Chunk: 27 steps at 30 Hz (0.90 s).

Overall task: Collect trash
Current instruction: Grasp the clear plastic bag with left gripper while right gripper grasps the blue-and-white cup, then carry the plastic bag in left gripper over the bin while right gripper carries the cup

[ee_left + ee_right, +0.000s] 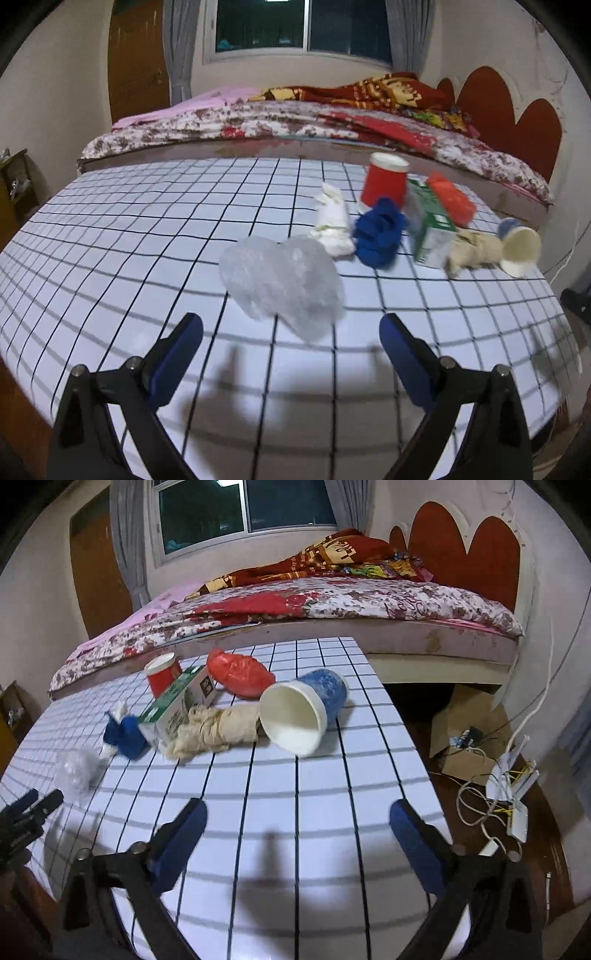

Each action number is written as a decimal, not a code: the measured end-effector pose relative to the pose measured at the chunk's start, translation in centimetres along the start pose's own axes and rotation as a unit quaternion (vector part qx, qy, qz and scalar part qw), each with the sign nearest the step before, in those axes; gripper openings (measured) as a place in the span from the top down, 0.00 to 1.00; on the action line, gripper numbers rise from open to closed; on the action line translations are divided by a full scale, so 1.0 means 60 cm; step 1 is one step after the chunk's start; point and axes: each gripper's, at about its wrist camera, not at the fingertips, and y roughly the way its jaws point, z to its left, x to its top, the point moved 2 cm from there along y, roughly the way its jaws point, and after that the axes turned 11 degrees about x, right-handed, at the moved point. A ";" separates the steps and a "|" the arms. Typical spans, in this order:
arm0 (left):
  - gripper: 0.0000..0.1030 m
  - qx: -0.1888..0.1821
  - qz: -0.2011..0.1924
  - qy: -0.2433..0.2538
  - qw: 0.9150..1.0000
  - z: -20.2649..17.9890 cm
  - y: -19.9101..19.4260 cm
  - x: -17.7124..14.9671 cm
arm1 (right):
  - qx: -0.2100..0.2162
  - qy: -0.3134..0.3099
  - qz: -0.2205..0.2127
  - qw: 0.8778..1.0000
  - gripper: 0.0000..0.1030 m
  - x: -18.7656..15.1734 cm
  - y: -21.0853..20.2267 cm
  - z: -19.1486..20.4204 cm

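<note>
In the left wrist view the left gripper [291, 334] fills the bottom of the frame with its jaws spread wide and nothing between them, hovering over the white table [147, 229] with its black grid. Just above the gap, at the frame's centre, lies a crumpled clear plastic wad [280, 280]. Right of centre the rest of the trash sits in a tight cluster: a white tissue wad [332, 225], a blue crumpled piece [378, 232], an upside-down red cup [384, 182], a green carton [430, 229], a red plastic bag [452, 197], a beige rag [474, 249] and a tipped blue cup [519, 245] at the far right. In the right wrist view the right gripper [297, 821] is likewise wide open and empty at the bottom, with the blue cup's mouth facing it at mid-frame. A bed [332, 602] crosses the upper part of the frame behind the table.
</note>
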 end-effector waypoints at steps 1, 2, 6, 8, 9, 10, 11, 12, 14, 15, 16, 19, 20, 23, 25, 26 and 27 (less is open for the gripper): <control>0.06 -0.001 0.007 0.001 1.000 0.000 0.012 0.003 | -0.004 0.005 0.002 1.000 0.16 0.009 0.012 -0.004; 0.06 -0.003 0.013 0.000 1.000 0.001 0.025 0.008 | -0.004 0.008 0.004 1.000 0.18 0.014 0.022 -0.007; 0.09 -0.013 0.027 -0.014 0.999 0.005 0.055 0.020 | -0.016 0.001 0.027 1.000 0.23 0.041 0.076 -0.024; 0.11 -0.018 0.028 -0.013 0.999 0.002 0.061 0.023 | -0.024 0.001 0.039 0.999 0.28 0.052 0.098 -0.035; 0.13 -0.021 0.029 -0.011 0.999 0.000 0.063 0.026 | -0.025 0.004 0.043 0.999 0.32 0.057 0.109 -0.040; 0.15 -0.024 0.030 -0.010 0.999 -0.002 0.065 0.027 | -0.021 0.012 0.046 0.999 0.37 0.063 0.119 -0.047; 0.16 -0.028 0.032 -0.007 0.999 -0.005 0.068 0.028 | -0.020 0.016 0.047 0.999 0.39 0.066 0.124 -0.049; 0.19 -0.030 0.036 -0.005 0.999 -0.007 0.072 0.028 | -0.023 0.019 0.047 0.998 0.41 0.071 0.130 -0.053; 0.27 -0.039 0.043 -0.004 0.998 -0.009 0.080 0.031 | -0.019 0.026 0.047 0.998 0.63 0.076 0.138 -0.058; 0.38 -0.042 0.048 -0.004 0.998 -0.010 0.082 0.031 | -0.015 0.029 0.051 0.998 0.77 0.076 0.143 -0.059; 0.52 -0.052 0.053 -0.002 0.997 -0.010 0.084 0.028 | -0.013 0.031 0.054 0.998 0.91 0.075 0.145 -0.061; 0.55 -0.069 0.045 0.003 0.997 -0.009 0.073 0.020 | -0.015 0.028 0.042 0.999 0.97 0.065 0.123 -0.062; 0.56 -0.073 0.039 0.005 0.997 -0.008 0.065 0.018 | -0.018 0.024 0.039 0.999 0.97 0.062 0.114 -0.062; 0.57 -0.082 0.013 0.002 0.997 -0.002 0.025 0.010 | -0.024 0.009 0.028 0.999 0.97 0.052 0.079 -0.061; 0.57 -0.086 -0.001 0.002 0.996 -0.004 -0.002 0.004 | -0.021 0.003 0.021 1.000 0.97 0.042 0.045 -0.062; 0.57 -0.089 -0.007 0.004 0.996 -0.007 -0.019 0.000 | -0.020 0.002 0.018 1.000 0.97 0.040 0.033 -0.064; 0.57 -0.091 -0.010 0.008 0.996 -0.012 -0.028 -0.001 | -0.020 0.001 0.013 1.000 0.97 0.035 0.016 -0.064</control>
